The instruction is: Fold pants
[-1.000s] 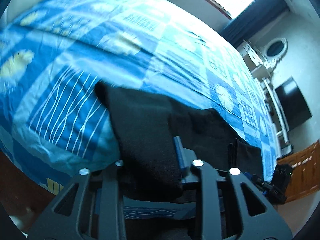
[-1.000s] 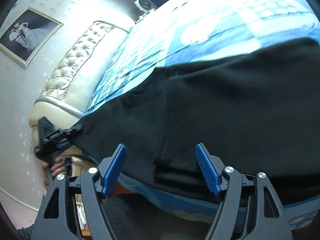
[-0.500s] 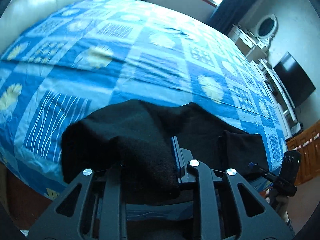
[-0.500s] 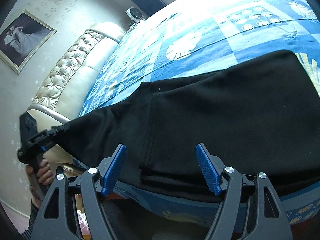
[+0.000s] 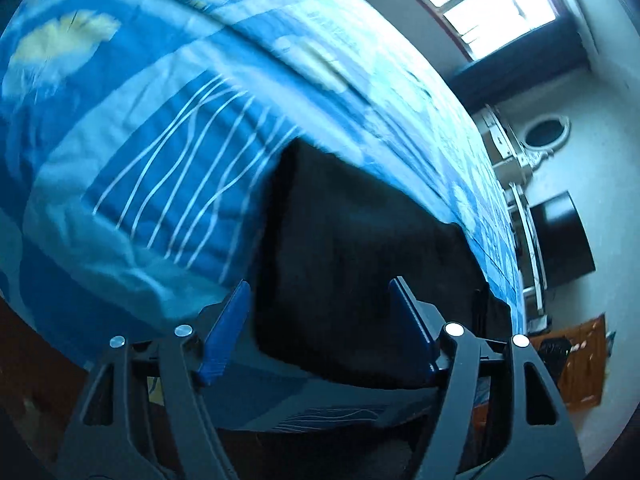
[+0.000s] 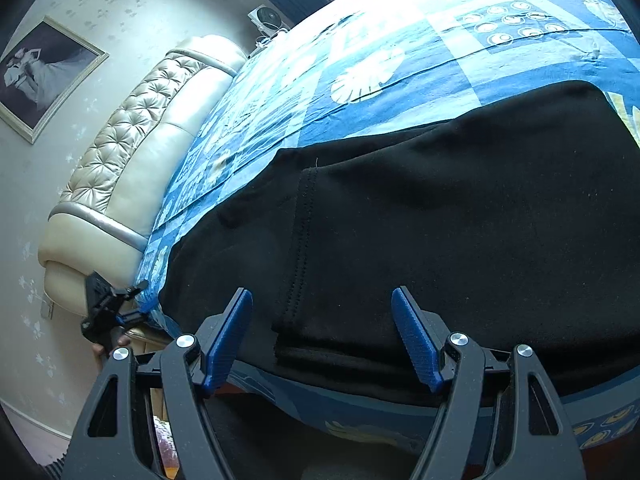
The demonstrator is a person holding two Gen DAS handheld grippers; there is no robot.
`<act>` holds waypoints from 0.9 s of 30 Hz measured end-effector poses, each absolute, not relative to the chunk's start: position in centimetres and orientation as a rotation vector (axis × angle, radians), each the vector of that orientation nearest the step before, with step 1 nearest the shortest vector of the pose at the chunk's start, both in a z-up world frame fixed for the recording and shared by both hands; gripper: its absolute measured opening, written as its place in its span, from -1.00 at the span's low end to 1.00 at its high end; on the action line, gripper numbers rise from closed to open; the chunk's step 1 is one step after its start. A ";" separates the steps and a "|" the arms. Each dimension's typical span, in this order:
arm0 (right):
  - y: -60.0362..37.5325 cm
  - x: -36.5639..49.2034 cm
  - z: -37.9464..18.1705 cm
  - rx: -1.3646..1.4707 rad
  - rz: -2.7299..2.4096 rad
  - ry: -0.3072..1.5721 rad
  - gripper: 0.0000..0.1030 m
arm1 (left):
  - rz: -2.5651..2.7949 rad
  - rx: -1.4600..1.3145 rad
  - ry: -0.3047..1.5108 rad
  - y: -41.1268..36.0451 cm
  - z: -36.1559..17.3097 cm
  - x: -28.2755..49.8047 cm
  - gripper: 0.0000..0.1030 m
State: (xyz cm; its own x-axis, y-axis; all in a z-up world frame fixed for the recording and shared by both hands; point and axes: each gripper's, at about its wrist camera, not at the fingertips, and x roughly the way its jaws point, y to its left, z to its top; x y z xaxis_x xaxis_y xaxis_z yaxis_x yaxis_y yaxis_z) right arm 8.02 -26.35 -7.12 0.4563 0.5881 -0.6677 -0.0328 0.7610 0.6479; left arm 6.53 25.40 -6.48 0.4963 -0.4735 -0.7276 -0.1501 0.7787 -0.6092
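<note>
Black pants (image 6: 460, 232) lie folded on the blue patterned bed (image 6: 400, 40), near its front edge. In the left wrist view the pants (image 5: 360, 264) lie flat just ahead of my left gripper (image 5: 320, 332), which is open and empty, with its blue pads on either side of the near cloth edge. My right gripper (image 6: 324, 340) is open and empty, just in front of the stacked folded edge. The left gripper also shows in the right wrist view (image 6: 108, 312), at the pants' far left end by the bed corner.
A cream tufted headboard (image 6: 132, 160) is at the left of the bed. A framed picture (image 6: 44, 76) hangs on the wall. A black TV (image 5: 560, 236), white dresser (image 5: 516, 152) and window (image 5: 492, 4) lie beyond the bed's far side.
My left gripper has opened and let go of the pants, which now lie flat on the bed. It has dropped low toward the bed. The right gripper stayed open and barely moved.
</note>
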 end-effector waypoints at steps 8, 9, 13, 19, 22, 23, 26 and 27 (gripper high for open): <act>-26.3 8.0 -7.4 0.612 0.419 1.041 0.39 | -0.280 -0.806 1.083 24.7 -9.2 7.0 0.44; -26.3 8.1 -7.4 0.612 0.421 1.041 0.39 | -0.296 -0.824 1.085 24.5 -9.3 7.0 0.44; -26.1 8.0 -7.4 0.610 0.428 1.043 0.39 | -0.324 -0.898 1.079 23.7 -10.1 7.2 0.27; -26.1 7.9 -7.4 0.610 0.428 1.042 0.39 | -0.330 -0.990 1.087 23.2 -11.7 7.4 -0.28; -26.2 7.8 -7.3 0.606 0.426 1.040 0.39 | -0.305 -0.930 1.080 22.3 -10.3 7.3 -0.33; -26.2 7.9 -7.3 0.604 0.425 1.040 0.39 | -0.301 -0.916 1.075 22.1 -9.7 7.3 -0.35; -26.3 7.8 -7.2 0.601 0.416 1.037 0.39 | -0.295 -0.845 1.048 20.9 -6.9 7.6 -0.40; -26.3 7.8 -7.1 0.600 0.414 1.036 0.39 | -0.297 -0.825 1.036 20.5 -5.8 7.7 -0.41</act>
State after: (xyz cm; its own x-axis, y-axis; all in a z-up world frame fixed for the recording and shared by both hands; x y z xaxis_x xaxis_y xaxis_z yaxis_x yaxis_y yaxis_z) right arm 7.80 -26.33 -7.11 0.4563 0.5835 -0.6717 -0.0403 0.7677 0.6395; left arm 7.69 20.47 -5.82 0.5033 -0.5798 -0.6408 -0.1515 0.6708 -0.7260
